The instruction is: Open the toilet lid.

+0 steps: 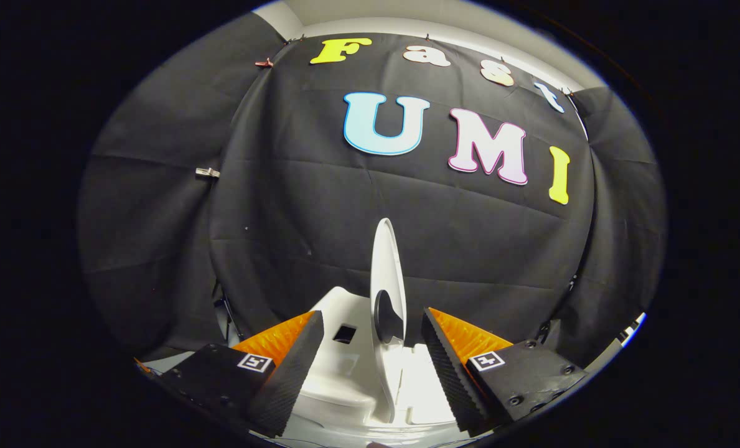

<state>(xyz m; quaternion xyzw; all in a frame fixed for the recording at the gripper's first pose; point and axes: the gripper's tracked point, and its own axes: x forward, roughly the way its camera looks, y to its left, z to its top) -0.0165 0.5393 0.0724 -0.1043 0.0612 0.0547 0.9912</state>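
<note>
A small white toilet (pixel 345 373) stands just ahead of and below my fingers. Its white lid (pixel 387 274) is raised, standing nearly upright and seen edge-on, rising between the two fingers. A dark oval patch (pixel 387 317) shows on the lid's lower face. My gripper (pixel 373 326) is open, its black-and-orange left finger (pixel 295 358) and right finger (pixel 447 361) wide apart on either side of the lid, touching nothing. A small dark square opening (pixel 345 334) shows on the toilet body left of the lid.
Black cloth (pixel 282 205) hangs close behind the toilet as the booth's back and side walls. A metal clip (pixel 207 172) holds the cloth at the left. A pale floor strip (pixel 164 361) shows beside the left finger.
</note>
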